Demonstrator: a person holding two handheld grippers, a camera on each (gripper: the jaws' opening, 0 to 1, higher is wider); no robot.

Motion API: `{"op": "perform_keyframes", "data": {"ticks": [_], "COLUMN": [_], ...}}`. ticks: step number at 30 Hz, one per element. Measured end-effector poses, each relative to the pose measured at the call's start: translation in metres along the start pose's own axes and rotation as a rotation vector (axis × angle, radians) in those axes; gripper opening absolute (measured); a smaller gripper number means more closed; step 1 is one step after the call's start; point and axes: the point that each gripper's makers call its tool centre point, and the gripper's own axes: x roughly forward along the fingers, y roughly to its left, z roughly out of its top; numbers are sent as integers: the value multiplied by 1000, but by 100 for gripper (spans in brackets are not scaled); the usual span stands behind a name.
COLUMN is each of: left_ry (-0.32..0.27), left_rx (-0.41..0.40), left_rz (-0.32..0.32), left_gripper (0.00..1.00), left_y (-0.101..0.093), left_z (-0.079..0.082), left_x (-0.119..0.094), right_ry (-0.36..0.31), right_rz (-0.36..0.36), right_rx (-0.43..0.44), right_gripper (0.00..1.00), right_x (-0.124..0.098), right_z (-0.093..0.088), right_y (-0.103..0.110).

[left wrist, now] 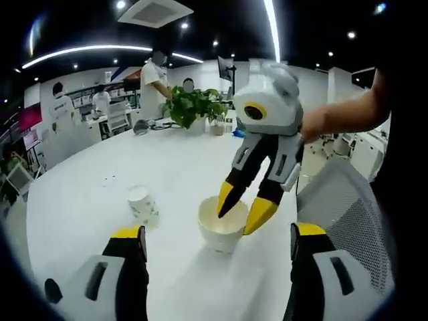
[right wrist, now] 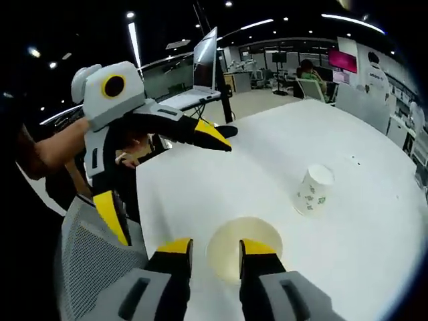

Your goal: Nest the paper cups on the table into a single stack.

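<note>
1. The open cup (left wrist: 221, 224) stands upright on the white table (left wrist: 93, 180), mouth up, its long axis vertical. In the right gripper view the same cup (right wrist: 244, 249) shows as a round pale mouth seen from above.
2. The right gripper (left wrist: 239, 217) reaches down over it, one yellow tip inside the mouth and the other outside the wall, so the rim sits between the jaws. Whether they press the wall, I cannot tell. In its own view the gripper (right wrist: 215, 251) has one tip over the cup mouth.
3. The second cup (left wrist: 142, 206) stands near the first, apart from it, closed end up. In the right gripper view that cup (right wrist: 313, 190) looks slightly tilted and carries a small printed pattern.
4. The left gripper (left wrist: 217, 235) hangs near the open cup with its jaws wide apart, holding nothing. From the other side the left gripper (right wrist: 170, 157) appears by the table edge.
5. A mesh chair (left wrist: 348, 214) sits at the table edge beside the cups. Bare tabletop stretches away beyond them.
6. The left gripper view takes in a potted plant (left wrist: 194, 105) and people standing behind the table. The right gripper view takes in an open laptop (right wrist: 200, 70).
</note>
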Motion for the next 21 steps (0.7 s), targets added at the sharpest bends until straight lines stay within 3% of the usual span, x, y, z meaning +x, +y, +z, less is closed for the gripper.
{"op": "perform_keyframes", "data": {"ticks": [8, 11, 21], "left_ry": [-11, -15, -30], "left_rx": [-4, -12, -57], "left_rz": [32, 56, 164], "left_gripper": [87, 85, 79], "left_y": [30, 46, 104], "left_z": [3, 3, -3], "left_x": [12, 21, 57], "right_ry": [-66, -149, -266], "right_rz": [-78, -133, -294], "right_rx": [6, 23, 77], "right_gripper": [40, 53, 80], "right_x": [-14, -22, -52], "right_z": [4, 13, 11], "right_y": [-6, -10, -34]}}
